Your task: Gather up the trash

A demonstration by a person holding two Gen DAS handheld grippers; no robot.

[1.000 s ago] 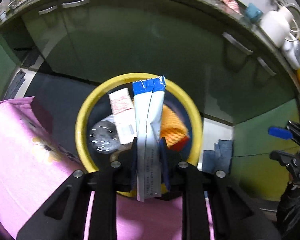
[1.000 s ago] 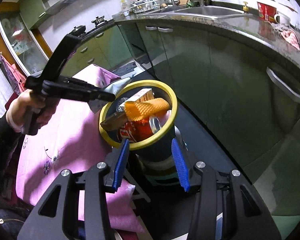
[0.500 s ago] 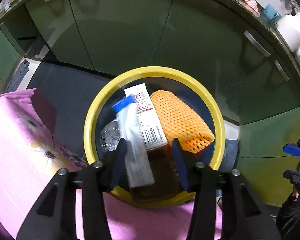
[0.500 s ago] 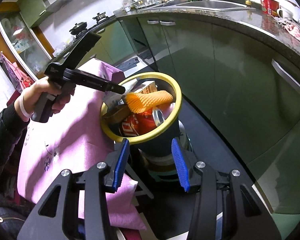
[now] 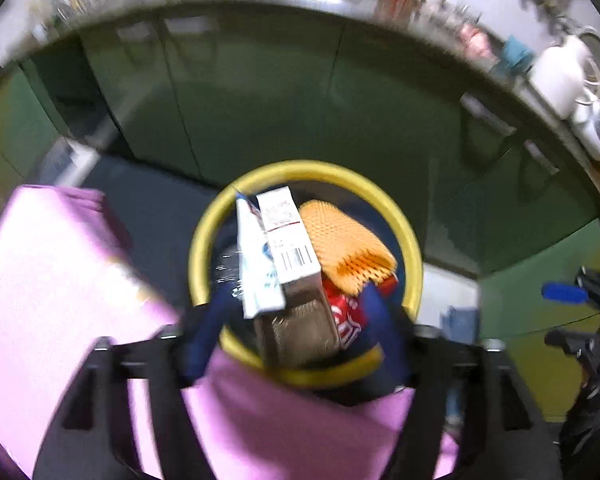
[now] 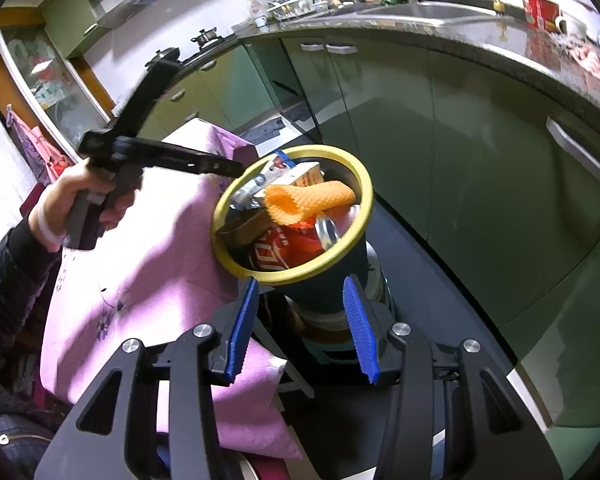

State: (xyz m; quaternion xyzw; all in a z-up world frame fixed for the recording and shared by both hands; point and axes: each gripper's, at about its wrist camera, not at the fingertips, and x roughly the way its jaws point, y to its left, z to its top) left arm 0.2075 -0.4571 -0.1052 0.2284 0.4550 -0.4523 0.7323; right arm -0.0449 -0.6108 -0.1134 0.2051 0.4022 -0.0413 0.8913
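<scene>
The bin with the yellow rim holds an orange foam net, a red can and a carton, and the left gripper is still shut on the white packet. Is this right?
Not quite. In the left wrist view the left gripper is opening, and the white packet lies in the bin, free of its fingers. The rest is right.

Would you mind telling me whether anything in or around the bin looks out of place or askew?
The yellow-rimmed bin is heaped: the white sachet and the carton lean on end over the rim, and the orange foam net lies on top. Nothing has spilled.
</scene>
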